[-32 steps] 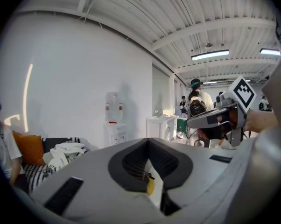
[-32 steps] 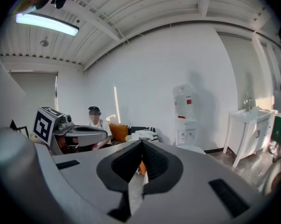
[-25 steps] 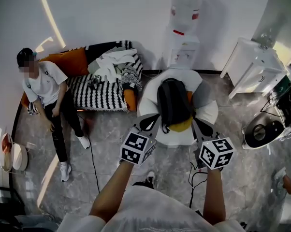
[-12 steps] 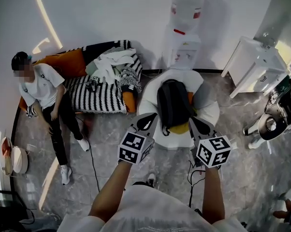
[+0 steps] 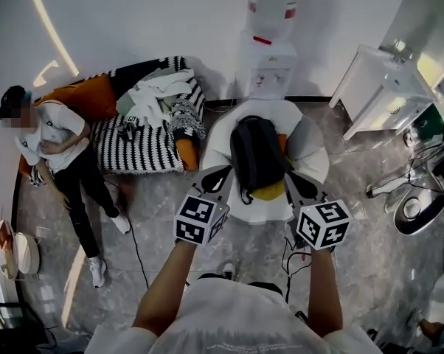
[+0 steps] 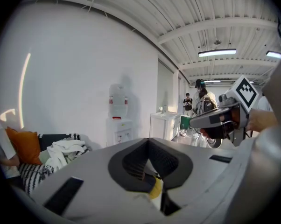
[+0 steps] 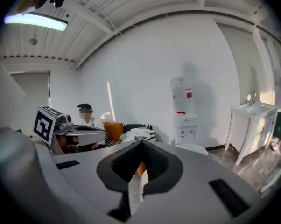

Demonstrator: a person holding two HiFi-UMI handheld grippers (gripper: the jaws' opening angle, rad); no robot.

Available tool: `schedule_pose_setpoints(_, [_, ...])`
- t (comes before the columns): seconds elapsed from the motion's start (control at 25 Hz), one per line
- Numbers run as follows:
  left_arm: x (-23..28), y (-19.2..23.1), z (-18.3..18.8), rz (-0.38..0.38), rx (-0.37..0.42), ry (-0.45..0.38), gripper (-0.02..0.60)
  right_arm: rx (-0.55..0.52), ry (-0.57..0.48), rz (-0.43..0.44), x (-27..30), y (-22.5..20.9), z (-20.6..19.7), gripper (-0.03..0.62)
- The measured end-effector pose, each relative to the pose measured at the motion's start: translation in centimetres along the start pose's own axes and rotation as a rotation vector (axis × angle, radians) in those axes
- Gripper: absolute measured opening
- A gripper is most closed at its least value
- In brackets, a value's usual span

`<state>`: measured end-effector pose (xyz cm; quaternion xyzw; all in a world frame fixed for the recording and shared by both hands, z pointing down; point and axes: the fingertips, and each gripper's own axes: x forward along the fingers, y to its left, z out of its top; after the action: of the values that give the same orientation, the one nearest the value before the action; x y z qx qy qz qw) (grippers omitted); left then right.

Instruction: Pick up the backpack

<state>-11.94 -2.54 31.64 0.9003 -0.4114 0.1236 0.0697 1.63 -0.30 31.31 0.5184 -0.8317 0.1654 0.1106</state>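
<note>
1. The black backpack (image 5: 257, 157) lies on a white round seat (image 5: 314, 169).
2. The left gripper (image 5: 217, 175) is at the backpack's 7 o'clock and the right gripper (image 5: 296, 186) at its 5 o'clock. Both pairs of jaws are closed together and grip nothing.
3. The water dispenser (image 5: 270, 57) at 12 o'clock bears a red label, its print too small to read.
4. The floor (image 5: 369, 264) is grey and marbled, with a striped sofa (image 5: 144, 146) at 9 o'clock.

Head view: I see even, cool, rather dim light. A slanted bright streak (image 5: 52, 29) glares on the white wall (image 5: 148, 21), and the water dispenser (image 5: 270, 35) throws a soft shadow beside it. Gripper views: heavy fisheye bending, black vignetted corners, ceiling tube lights (image 7: 35, 21) blooming. The left hand-held gripper (image 6: 148, 146) and right hand-held gripper (image 7: 141, 148) look slightly soft up close.
</note>
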Motion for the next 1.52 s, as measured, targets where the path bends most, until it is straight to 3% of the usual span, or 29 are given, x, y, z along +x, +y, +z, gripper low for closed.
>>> schedule_pose_setpoints(0.44, [2.2, 1.0, -0.3, 0.016, -0.031, 0.015, 0.012, -0.014, 0.019, -0.005, 1.2, -2.1, 0.6, 0.000])
schedule_pose_setpoints(0.84, [6.6, 2.3, 0.6, 0.031, -0.026, 0.028, 0.012, -0.020, 0.042, 0.009, 4.3, -6.7, 1.9, 0.000])
schedule_pose_setpoints(1.52, [13.6, 4.1, -0.9, 0.074, -0.064, 0.110, 0.012, -0.013, 0.113, 0.050, 9.1, -12.0, 1.3, 0.000])
